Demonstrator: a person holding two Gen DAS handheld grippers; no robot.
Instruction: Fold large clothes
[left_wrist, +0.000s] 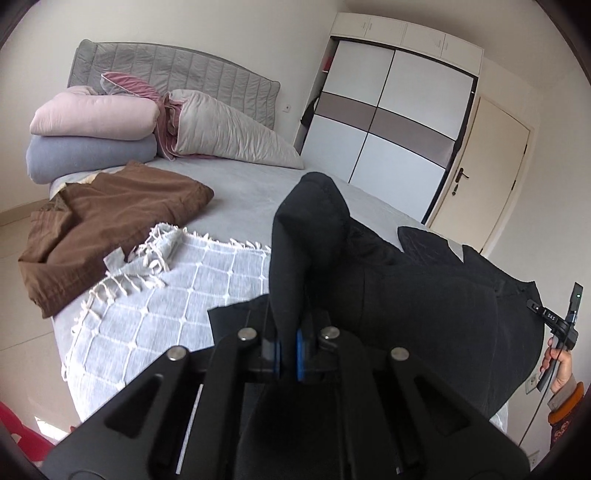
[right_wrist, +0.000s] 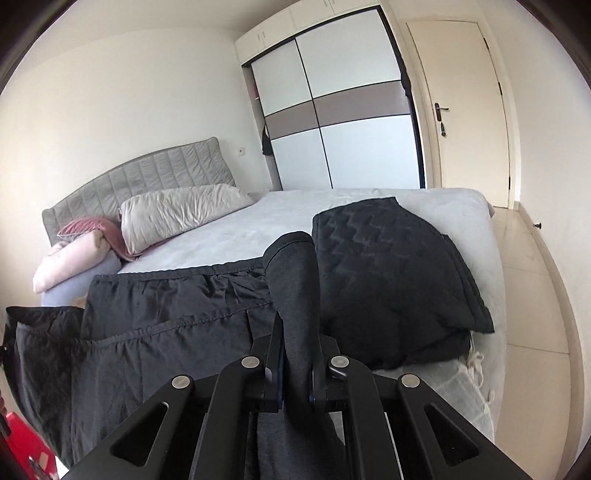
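A large black garment (left_wrist: 424, 295) lies across the near part of the bed (left_wrist: 251, 184). My left gripper (left_wrist: 287, 354) is shut on a bunched fold of it that stands up between the blue-padded fingers. My right gripper (right_wrist: 297, 384) is shut on another bunched fold of the black garment (right_wrist: 177, 332), which stretches flat to the left in the right wrist view. A folded black quilted piece (right_wrist: 391, 280) rests on the bed just right of that fold. The right gripper's handle and the hand that holds it show at the right edge of the left wrist view (left_wrist: 561, 332).
A brown garment (left_wrist: 110, 221) and a grey checked fringed blanket (left_wrist: 166, 295) lie on the bed's left side. Pillows and rolled quilts (left_wrist: 92, 125) are stacked at the grey headboard (left_wrist: 177, 70). A sliding wardrobe (right_wrist: 340, 110) and a door (right_wrist: 461, 110) stand beyond the bed.
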